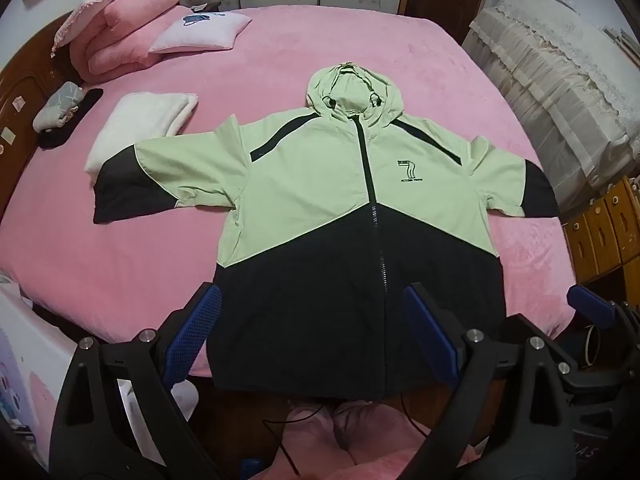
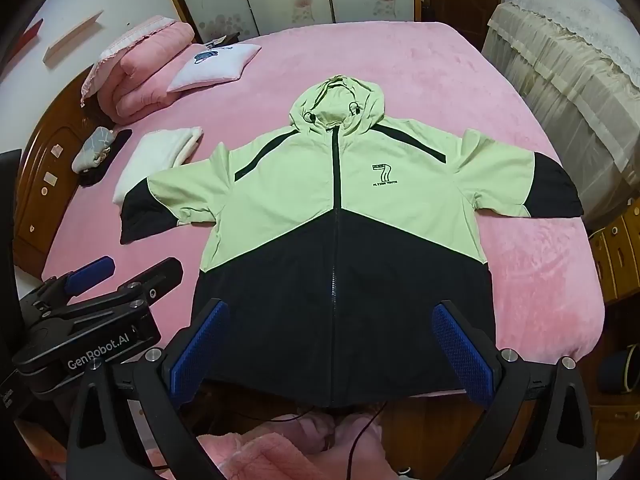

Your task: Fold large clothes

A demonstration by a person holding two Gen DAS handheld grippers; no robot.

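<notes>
nearest: my left claw [image 1: 312, 328] and my right claw [image 2: 332, 344], both tilted down over the near edge of the bed, jaws spread wide, nothing between the blue pads [image 1: 196, 332]. each claw hangs above the dark hem and, as far as the views show, does not touch the cloth. in the right wrist view the left claw [image 2: 128, 272] shows again at lower left, over the pink cover beside the hem.

middle: the jacket [image 1: 320, 184], pale green above and black below, lies flat, front up and zipped, on the bed [image 1: 120, 260]; hem at the near edge, both sleeves out to the sides, hood [image 1: 352, 88] pointing away from me.

further: a folded white towel [image 1: 140, 124] just beyond the sleeve at the picture's left, partly under it. a small pillow [image 1: 200, 32] and a folded pink quilt [image 1: 128, 32] lie at the far left corner.

containers: none visible with contents i can make out.
</notes>
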